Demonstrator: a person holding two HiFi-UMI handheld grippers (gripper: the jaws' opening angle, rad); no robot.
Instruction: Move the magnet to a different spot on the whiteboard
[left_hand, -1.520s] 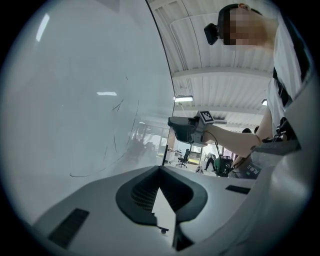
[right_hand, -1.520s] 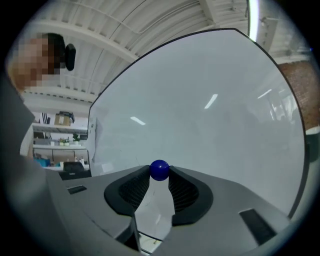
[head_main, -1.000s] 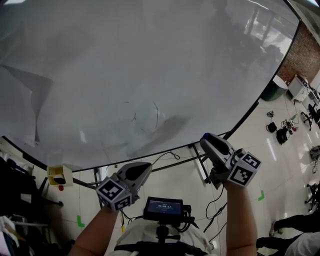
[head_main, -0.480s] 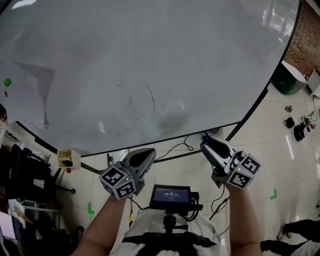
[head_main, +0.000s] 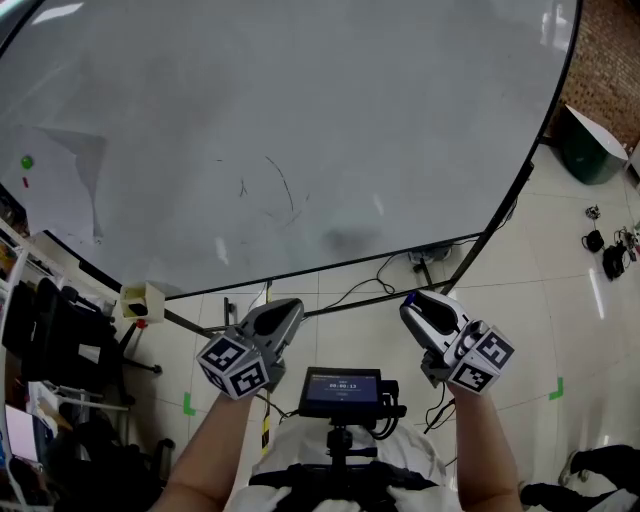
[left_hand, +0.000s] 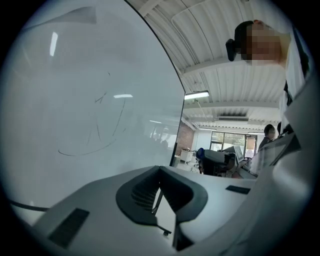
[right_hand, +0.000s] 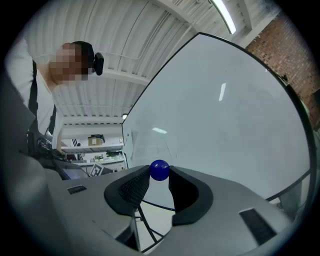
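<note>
Right gripper (right_hand: 159, 174) is clamped on the little blue ball magnet (right_hand: 159, 170) - it sits right at the jaw tips, off the whiteboard (head_main: 330, 110). Left gripper (left_hand: 160, 169) has its jaws pinched together with nothing in them. From the head view both are held low, below the board's bottom edge, near some faint pen scribbles (head_main: 268, 186).

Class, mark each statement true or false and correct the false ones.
1. The right gripper grips a small blue ball-shaped magnet. True.
2. The left gripper grips a magnet too. False: its jaws hold nothing.
3. Both grippers touch the large whiteboard. False: the head view shows both below its lower edge.
4. A small green round magnet sits on the white paper sheet at the board's left. True.
</note>
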